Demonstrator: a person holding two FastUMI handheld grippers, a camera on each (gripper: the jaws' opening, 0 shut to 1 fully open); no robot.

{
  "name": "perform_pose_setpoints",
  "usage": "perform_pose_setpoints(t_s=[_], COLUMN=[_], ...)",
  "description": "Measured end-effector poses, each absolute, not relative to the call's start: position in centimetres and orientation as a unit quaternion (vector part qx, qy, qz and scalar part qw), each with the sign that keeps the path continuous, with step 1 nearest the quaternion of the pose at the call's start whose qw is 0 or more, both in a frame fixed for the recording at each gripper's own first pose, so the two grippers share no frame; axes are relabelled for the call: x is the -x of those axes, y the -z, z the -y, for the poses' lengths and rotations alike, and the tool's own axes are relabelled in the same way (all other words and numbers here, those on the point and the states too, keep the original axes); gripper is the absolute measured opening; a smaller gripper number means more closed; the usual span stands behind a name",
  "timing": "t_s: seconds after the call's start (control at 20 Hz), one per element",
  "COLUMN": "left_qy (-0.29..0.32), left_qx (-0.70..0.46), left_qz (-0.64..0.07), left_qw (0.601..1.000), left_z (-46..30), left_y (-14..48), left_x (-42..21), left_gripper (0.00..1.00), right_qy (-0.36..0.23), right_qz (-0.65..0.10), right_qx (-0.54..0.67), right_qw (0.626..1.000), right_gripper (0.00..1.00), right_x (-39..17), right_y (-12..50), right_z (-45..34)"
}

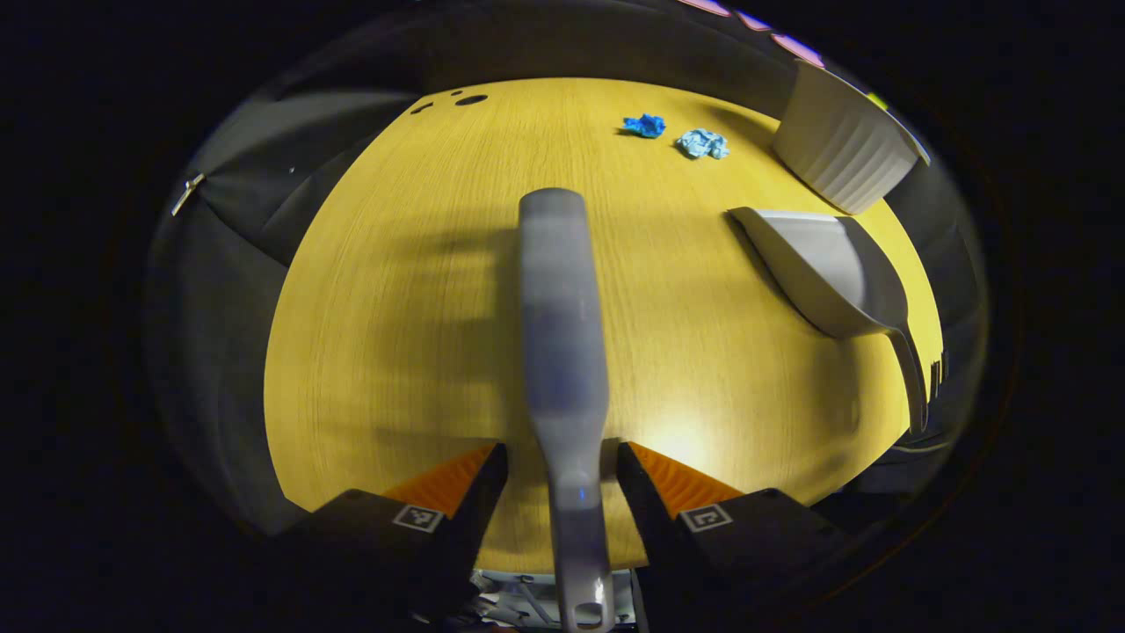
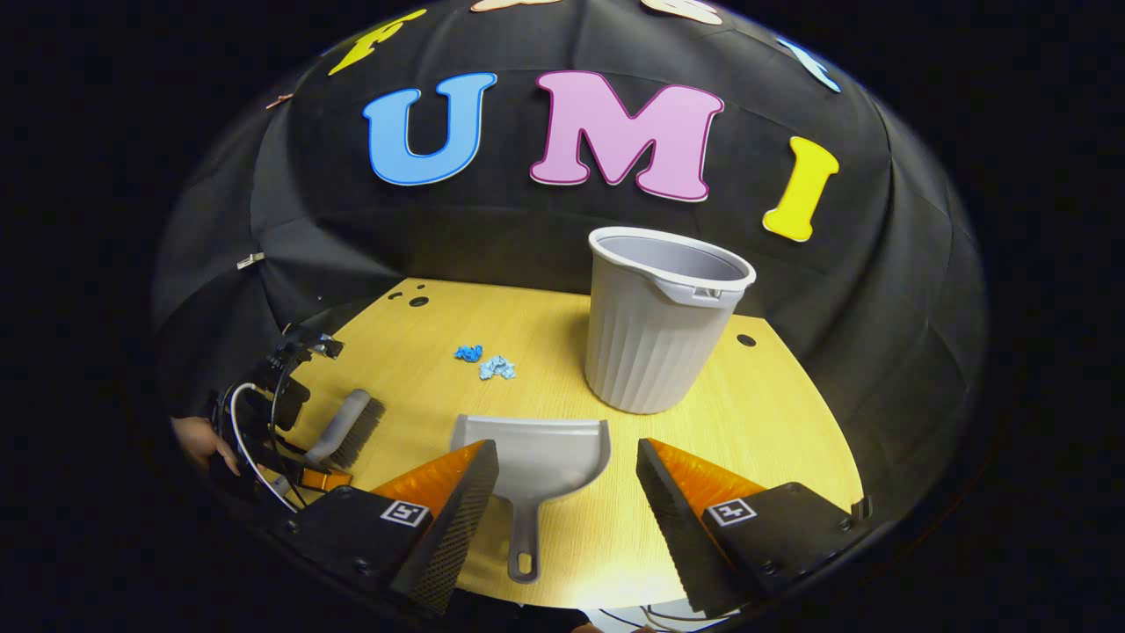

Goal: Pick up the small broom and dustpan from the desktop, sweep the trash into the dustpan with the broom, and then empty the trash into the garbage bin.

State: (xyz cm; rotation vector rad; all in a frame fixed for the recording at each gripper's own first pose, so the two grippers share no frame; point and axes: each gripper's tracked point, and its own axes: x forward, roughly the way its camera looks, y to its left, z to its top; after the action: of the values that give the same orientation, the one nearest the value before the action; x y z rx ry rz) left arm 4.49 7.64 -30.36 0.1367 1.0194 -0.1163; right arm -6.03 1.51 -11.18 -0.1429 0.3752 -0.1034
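The left gripper is straddling the broom, whose handle is running between its spread jaws with gaps on both sides, so nothing is being gripped. The right gripper is hanging released above the dustpan, the handle lying between its fingers, lined up for a grasp. Ahead of those jaws, the trash is lying just left of the garbage bin.

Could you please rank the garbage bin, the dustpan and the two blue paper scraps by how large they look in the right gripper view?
1. Garbage bin, clearly largest.
2. Dustpan, though nearer the camera.
3. The two paper scraps, tiny and alike; I would not rank them.
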Motion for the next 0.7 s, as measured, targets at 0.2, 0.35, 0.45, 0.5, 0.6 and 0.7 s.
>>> perform_pose_setpoints(t_s=[0.2,0.35,0.45,0.5,0.6,0.7], left_qy=[0.05,0.045,0.044,0.053,0.066,0.064], left_qx=[-0.062,-0.064,-0.061,-0.058,-0.04,-0.024], left_qz=[-0.493,-0.495,-0.494,-0.487,-0.488,-0.481], left_qw=[0.866,0.865,0.866,0.87,0.87,0.874], left_z=[-7.9,-8.1,-7.8,-7.6,-7.0,-6.9], left_y=[30.4,30.2,30.3,30.2,30.2,29.5], left_x=[-5.0,-5.1,-5.3,-5.5,-5.3,-5.5], left_gripper=[0.57,0.35,0.3,0.28,0.26,0.23], right_qy=[0.062,0.055,0.04,0.026,0.018,0.016], right_qz=[-0.197,-0.235,-0.268,-0.3,-0.35,-0.383], right_qx=[0.036,0.022,-0.002,-0.02,-0.042,-0.052], right_qw=[0.978,0.97,0.962,0.953,0.936,0.922], right_gripper=[0.98,0.98,0.98,0.98,0.99,0.99], right_x=[5.6,5.6,5.3,5.3,5.2,5.3], right_y=[12.2,14.6,16.3,17.7,20.5,21.9], right_z=[-2.0,-2.5,-3.1,-3.6,-3.8,-3.5])
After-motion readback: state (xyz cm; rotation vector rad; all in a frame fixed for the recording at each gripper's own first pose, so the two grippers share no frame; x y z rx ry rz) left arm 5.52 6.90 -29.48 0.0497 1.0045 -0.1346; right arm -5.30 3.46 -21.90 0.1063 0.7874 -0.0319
